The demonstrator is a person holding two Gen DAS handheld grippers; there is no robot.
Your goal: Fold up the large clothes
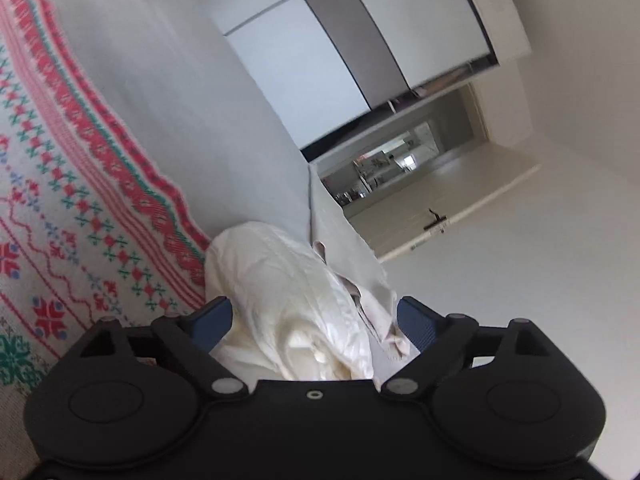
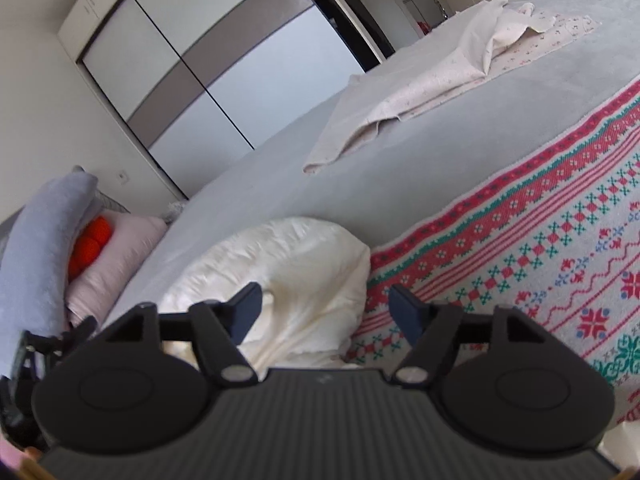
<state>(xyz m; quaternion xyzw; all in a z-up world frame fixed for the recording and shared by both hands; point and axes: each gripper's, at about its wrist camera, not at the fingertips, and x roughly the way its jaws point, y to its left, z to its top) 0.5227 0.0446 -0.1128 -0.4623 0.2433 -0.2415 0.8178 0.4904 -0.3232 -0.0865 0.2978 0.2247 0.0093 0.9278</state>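
A cream-white crumpled garment (image 1: 288,300) lies on the grey bed, between the open fingers of my left gripper (image 1: 316,320). The same garment (image 2: 296,280) shows in the right wrist view as a rumpled heap beside a patterned blanket. My right gripper (image 2: 326,308) is open, its left finger over the garment and its right finger over the blanket's edge. Neither gripper holds anything.
A red, green and white knitted blanket (image 1: 68,208) (image 2: 540,248) covers part of the grey bed (image 1: 168,92) (image 2: 400,168). A pale printed cloth (image 2: 432,80) lies farther off on the bed. Pillows (image 2: 60,248) lie at the left. A wardrobe (image 2: 180,60) and an open door (image 1: 432,216) stand beyond.
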